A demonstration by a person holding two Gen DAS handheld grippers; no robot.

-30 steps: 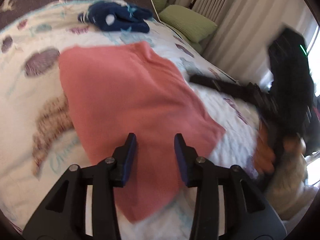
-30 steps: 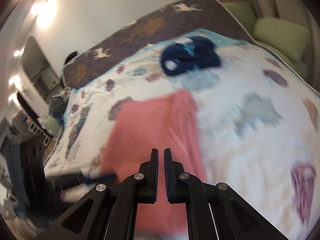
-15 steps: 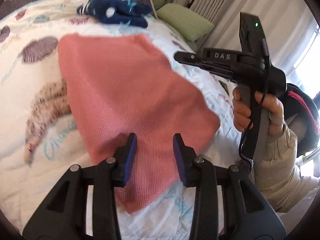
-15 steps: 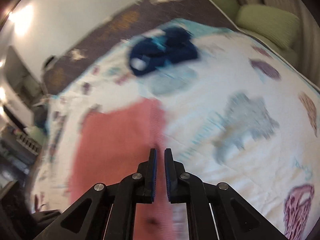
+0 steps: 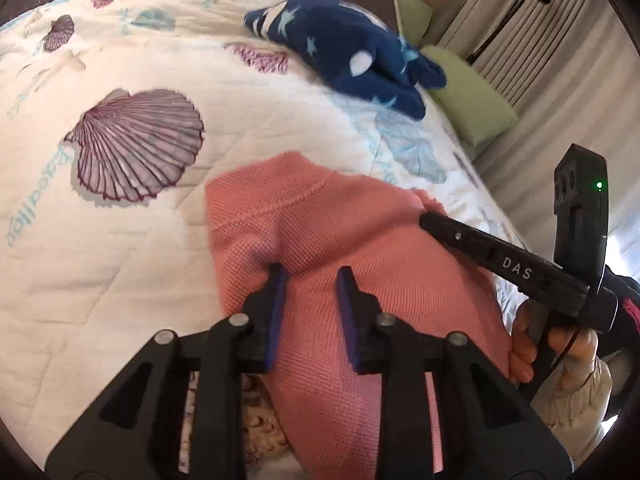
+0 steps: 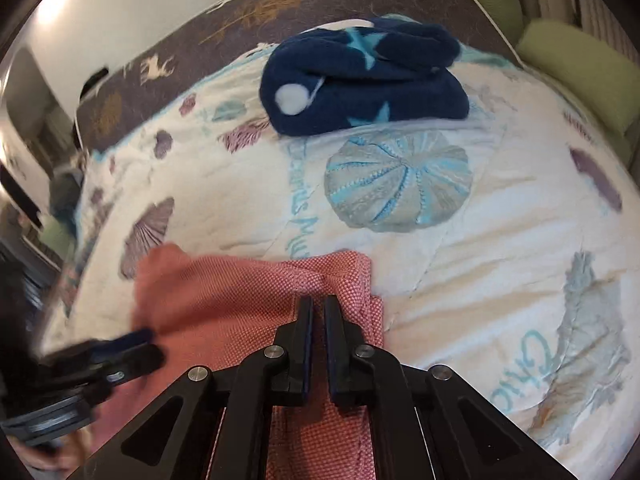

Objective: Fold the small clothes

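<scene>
Left gripper (image 5: 310, 282): we see jaws apart, just been closing over pink cloth (image 5: 360, 280).
Right gripper (image 5: 430, 220): tip on cloth's far edge.

A white quilt (image 5: 120, 240) printed with seashells covers the bed. Green pillows (image 5: 472, 100) lie beside pleated curtains (image 5: 492, 4), and a dark deer-patterned blanket (image 6: 224, 36) spreads beyond.

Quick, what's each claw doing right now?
Left gripper: jaws apart, just been closing, pink cloth between them.
Right gripper: shut over the cloth; grip cannot be told.
</scene>
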